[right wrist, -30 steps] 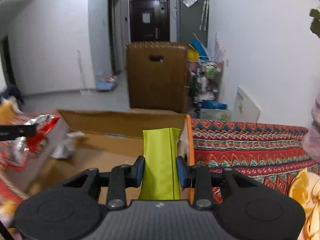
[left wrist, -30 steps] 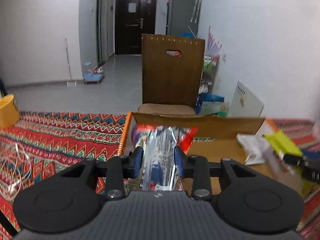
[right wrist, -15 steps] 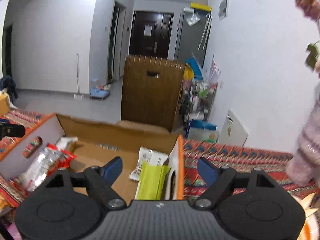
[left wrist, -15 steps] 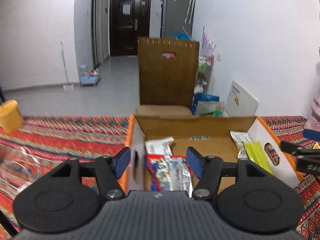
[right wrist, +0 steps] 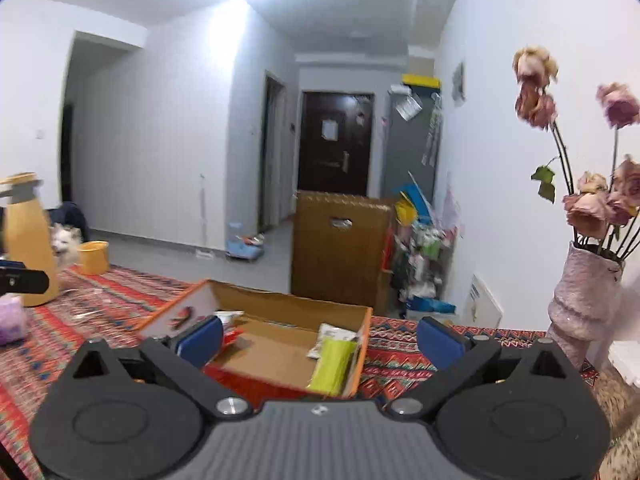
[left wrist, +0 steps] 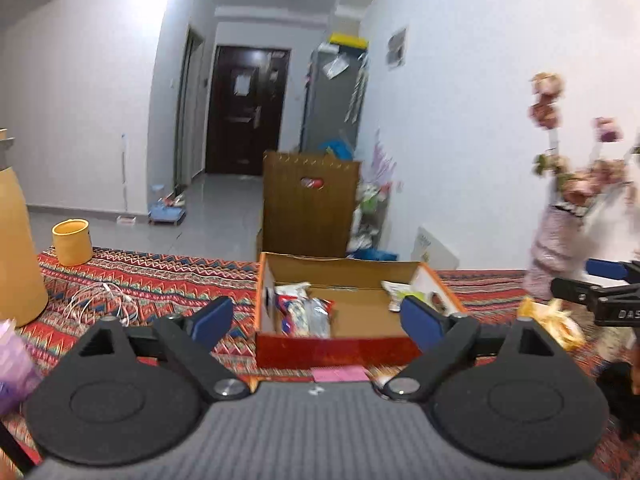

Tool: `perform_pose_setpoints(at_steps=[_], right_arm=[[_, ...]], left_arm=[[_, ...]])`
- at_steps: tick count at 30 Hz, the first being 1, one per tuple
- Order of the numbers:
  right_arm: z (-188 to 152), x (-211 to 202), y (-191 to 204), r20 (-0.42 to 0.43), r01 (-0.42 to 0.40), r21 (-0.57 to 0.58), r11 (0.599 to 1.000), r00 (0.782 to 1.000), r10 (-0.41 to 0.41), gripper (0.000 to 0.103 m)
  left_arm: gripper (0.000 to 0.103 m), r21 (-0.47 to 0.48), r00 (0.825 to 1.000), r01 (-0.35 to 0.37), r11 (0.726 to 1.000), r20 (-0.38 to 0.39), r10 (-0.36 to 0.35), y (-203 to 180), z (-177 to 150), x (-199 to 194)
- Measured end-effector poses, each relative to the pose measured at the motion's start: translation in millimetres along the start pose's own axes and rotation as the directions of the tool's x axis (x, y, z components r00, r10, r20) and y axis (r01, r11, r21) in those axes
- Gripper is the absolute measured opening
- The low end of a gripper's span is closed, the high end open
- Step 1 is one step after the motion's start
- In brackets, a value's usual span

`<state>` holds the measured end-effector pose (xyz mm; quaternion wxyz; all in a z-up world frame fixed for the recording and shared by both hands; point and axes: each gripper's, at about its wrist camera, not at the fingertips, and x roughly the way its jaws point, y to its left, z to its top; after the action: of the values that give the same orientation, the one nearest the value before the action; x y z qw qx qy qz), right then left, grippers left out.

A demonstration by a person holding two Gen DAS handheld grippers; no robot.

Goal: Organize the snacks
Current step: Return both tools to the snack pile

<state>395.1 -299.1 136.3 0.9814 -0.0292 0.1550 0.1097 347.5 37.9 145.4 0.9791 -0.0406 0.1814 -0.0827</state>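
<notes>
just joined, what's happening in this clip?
A person is sorting snacks into a cardboard box on a patterned tablecloth. Both the left hand-held gripper and right hand-held gripper are open and empty. A silver-red snack bag lies at the box's left side, a green packet leans at its right. More snacks sit outside.

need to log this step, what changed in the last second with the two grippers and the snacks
Both let go: the left gripper dropped the silver-red packet at the cardboard box's left end, the right gripper the green packet at its right end. Both opened and pulled back. The box stayed put.
</notes>
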Motion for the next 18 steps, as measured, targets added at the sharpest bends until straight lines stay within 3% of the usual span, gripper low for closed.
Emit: perform_pose_setpoints(at_steps=[2, 7, 12, 18], right_arm=[[-15, -30, 8, 0.012, -0.015, -0.017, 1.0, 1.0, 0.015, 0.103], [-59, -92, 30, 0.035, 0.022, -0.017, 1.0, 0.999, -0.022, 0.103], [-113, -135, 52, 0.015, -0.001, 0.043, 0.999, 1.0, 0.001, 0.103], [-176, -153, 78, -0.044, 0.002, 0.1, 0.995, 0.999, 0.003, 0.103]], left_arm=[[0.099, 0.038, 0.999, 0.014, 0.999, 0.052, -0.016, -3, -19, -36], [0.103, 0.078, 0.986, -0.064, 0.995, 0.156, 0.052, -8, -71, -100], [0.103, 0.01, 0.994, -0.054, 0.998, 0.101, 0.053, -3, -127, -127], [0.103, 0.016, 0.998, -0.057, 0.998, -0.03, 0.057, -10, -184, -134]])
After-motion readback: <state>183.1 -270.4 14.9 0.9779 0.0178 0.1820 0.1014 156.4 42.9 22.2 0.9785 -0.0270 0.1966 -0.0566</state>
